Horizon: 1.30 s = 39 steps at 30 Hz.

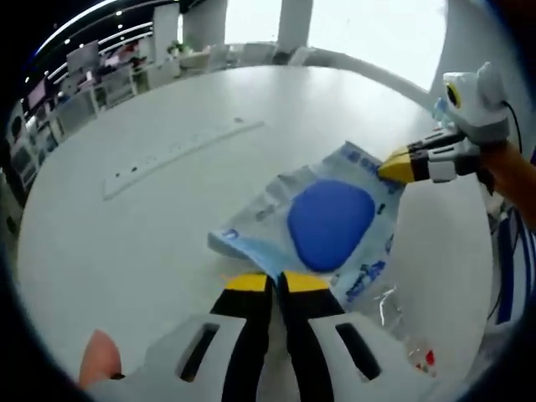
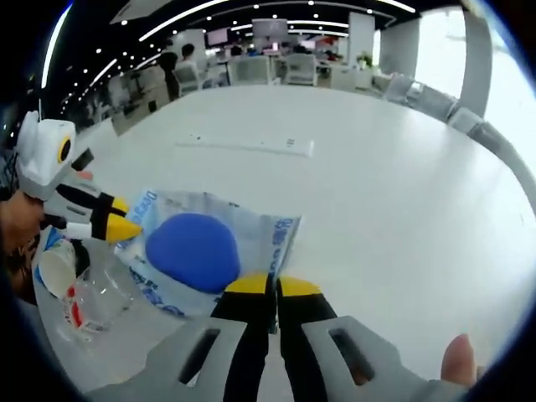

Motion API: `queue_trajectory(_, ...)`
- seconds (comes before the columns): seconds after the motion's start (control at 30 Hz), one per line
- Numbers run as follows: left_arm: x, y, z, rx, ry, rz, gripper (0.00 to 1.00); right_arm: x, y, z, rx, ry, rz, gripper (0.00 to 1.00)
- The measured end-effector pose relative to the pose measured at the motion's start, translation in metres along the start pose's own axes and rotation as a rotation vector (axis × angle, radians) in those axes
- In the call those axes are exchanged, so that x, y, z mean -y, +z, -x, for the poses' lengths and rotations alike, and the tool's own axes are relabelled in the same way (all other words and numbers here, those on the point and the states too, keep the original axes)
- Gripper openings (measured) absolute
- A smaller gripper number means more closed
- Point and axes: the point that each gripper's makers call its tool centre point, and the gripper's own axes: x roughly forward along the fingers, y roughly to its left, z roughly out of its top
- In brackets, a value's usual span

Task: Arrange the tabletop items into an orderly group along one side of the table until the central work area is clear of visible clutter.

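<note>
I can't make out a single word here. The pale blue packet (image 1: 331, 226) my two grippers pinch carries dark blue printing along its border, at about 5 o'clock of its blue oval in the left gripper view, but it is too blurred to read. The red mark on the clear wrapper (image 2: 92, 301) is equally illegible.

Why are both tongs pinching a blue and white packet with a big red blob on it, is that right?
Nearly. The blob on the packet is blue, not red, as the left gripper view shows. The left tongs and right tongs both pinch the packet's edges.
</note>
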Motion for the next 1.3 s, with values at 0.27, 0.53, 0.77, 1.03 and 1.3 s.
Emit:
queue_trajectory(0.27,0.002,-0.002,-0.001,-0.005,-0.006,0.01,0.01,0.0,-0.009,0.0,-0.017,0.0,-0.007,0.02)
queue_trajectory(0.53,0.004,-0.005,0.001,-0.01,-0.017,0.026,0.01,-0.003,-0.011,0.0,-0.022,0.001,-0.01,0.02)
queue_trajectory(0.77,0.002,-0.007,0.003,-0.012,-0.022,0.042,0.01,-0.005,-0.014,0.0,-0.029,0.007,-0.011,0.02)
queue_trajectory(1.03,0.001,-0.009,0.004,-0.01,-0.015,0.039,0.01,-0.006,-0.013,-0.002,-0.025,0.013,-0.016,0.03)
queue_trajectory(1.3,-0.001,-0.01,0.005,-0.006,-0.01,0.021,0.03,-0.006,-0.015,-0.006,-0.033,0.012,-0.01,0.04)
